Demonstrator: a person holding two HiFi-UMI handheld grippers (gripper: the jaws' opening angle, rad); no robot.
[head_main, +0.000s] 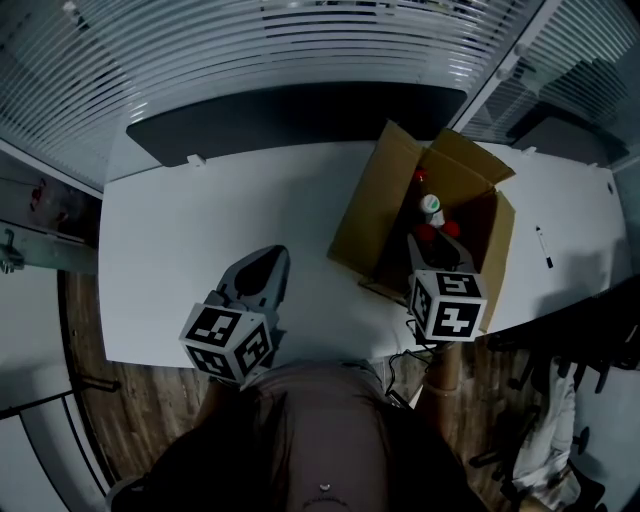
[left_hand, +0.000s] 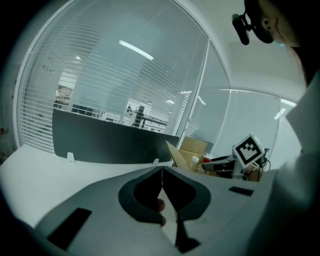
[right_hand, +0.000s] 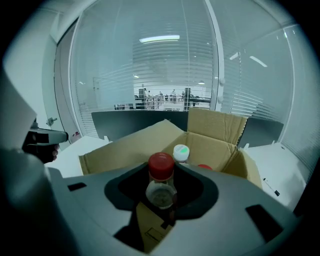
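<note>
Here the right hand-held gripper (right_hand: 161, 194) clamps a red-capped bottle (right_hand: 161, 172) over the open cardboard box (head_main: 362, 218) by the tabletop's (head_main: 220, 210) near edge; the left hand-held gripper (left_hand: 162, 174), jaws together, hovers well left.

The box (head_main: 365, 215) is matt brown cardboard. The jar (right_hand: 160, 192) is clear and smooth, its red cap glossy. The table (head_main: 200, 260) is smooth matt white, and the floor (head_main: 130, 400) is wood planks.
</note>
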